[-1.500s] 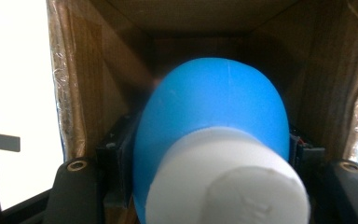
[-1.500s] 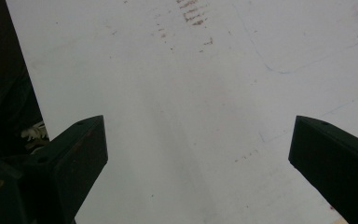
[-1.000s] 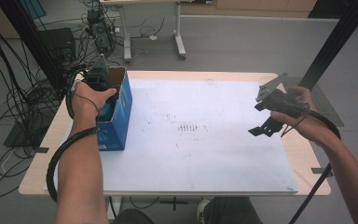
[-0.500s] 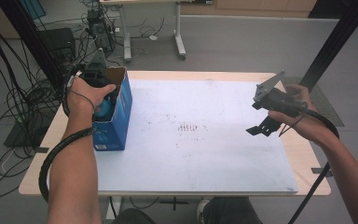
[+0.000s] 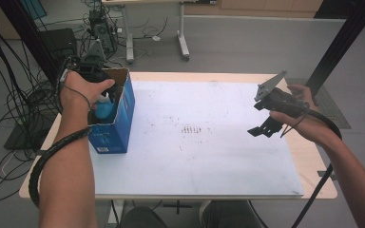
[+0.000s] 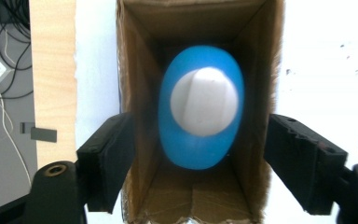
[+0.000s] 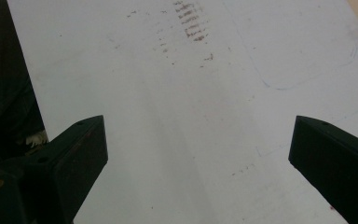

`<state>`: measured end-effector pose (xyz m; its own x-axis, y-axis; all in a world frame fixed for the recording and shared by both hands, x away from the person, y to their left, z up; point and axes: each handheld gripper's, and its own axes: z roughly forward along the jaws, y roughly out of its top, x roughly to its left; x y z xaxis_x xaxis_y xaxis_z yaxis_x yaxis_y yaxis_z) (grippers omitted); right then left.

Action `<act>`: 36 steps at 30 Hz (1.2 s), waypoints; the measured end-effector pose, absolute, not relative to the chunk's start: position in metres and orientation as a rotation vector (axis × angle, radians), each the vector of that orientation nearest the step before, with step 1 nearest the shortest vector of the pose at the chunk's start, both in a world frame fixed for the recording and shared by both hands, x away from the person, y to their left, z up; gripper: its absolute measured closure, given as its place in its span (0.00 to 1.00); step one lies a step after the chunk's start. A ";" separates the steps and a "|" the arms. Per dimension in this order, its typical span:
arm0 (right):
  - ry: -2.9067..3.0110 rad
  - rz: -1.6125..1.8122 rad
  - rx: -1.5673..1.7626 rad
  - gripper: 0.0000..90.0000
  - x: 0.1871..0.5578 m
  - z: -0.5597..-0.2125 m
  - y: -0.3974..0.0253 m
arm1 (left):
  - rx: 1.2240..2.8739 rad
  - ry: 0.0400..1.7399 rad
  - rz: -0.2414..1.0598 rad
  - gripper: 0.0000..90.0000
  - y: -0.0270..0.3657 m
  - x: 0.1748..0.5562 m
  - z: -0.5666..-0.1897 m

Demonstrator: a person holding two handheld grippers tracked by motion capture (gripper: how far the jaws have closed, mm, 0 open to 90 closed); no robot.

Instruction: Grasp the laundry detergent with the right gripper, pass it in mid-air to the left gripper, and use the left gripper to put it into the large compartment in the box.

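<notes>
As the left gripper, jaws wide and empty, moves over the blue cardboard box holding a white-capped blue bottle, the right gripper waits open and empty, suggesting a grab is next.

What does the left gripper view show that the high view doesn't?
The left gripper view looks straight down into the cardboard box, showing its brown floor and the bottle's white cap, with the open jaws outside the box walls. The high view adds the box's blue outside, both hands, the right gripper and the white table sheet. Both show the blue bottle inside the box.
</notes>
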<state>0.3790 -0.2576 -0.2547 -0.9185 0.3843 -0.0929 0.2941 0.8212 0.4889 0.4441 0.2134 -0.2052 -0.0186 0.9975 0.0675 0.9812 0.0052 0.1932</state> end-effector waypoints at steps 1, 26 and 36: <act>2.819 0.709 0.531 0.05 0.380 -0.255 -0.256 | 2.133 2.150 0.287 0.25 0.211 0.445 -0.202; 2.854 0.610 0.509 0.05 0.398 -0.250 -0.261 | 2.274 1.860 0.361 0.07 0.099 0.491 -0.189; 2.865 0.574 0.490 0.05 0.399 -0.248 -0.255 | 2.294 1.844 0.355 0.07 0.089 0.497 -0.190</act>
